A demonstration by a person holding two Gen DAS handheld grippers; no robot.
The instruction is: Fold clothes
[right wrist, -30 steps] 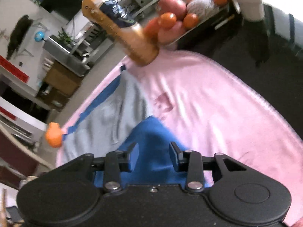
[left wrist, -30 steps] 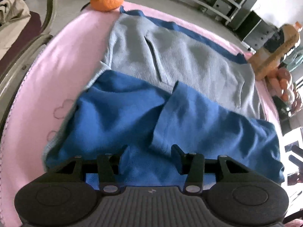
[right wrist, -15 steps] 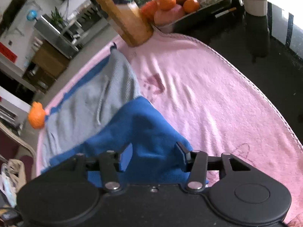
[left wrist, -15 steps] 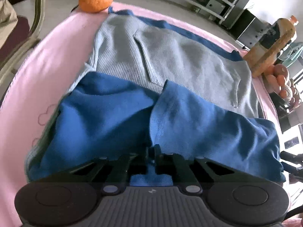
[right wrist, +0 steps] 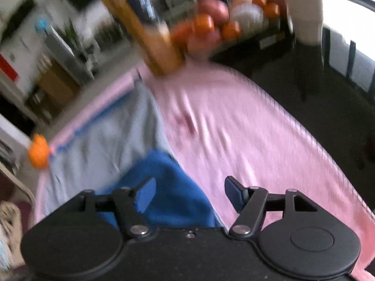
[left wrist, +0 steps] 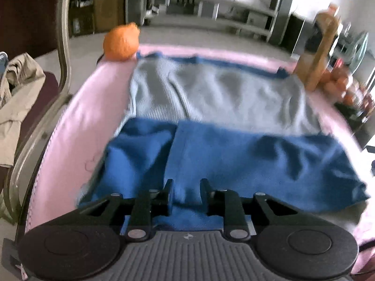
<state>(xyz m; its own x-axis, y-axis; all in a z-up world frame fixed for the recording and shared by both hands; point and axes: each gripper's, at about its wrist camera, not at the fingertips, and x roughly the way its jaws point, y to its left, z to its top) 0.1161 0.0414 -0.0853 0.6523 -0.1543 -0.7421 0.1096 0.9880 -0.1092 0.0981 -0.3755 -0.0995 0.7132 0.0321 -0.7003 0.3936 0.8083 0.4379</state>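
Blue-and-grey knit garment lies part-folded on the pink blanket, blue half at its near edge, with left gripper and right gripper both released above it.

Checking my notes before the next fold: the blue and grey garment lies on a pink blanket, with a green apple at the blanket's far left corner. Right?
Not quite. At that far left corner of the pink blanket sits an orange fruit, not a green apple; the left wrist view shows it. The blue and grey garment does lie on the blanket.
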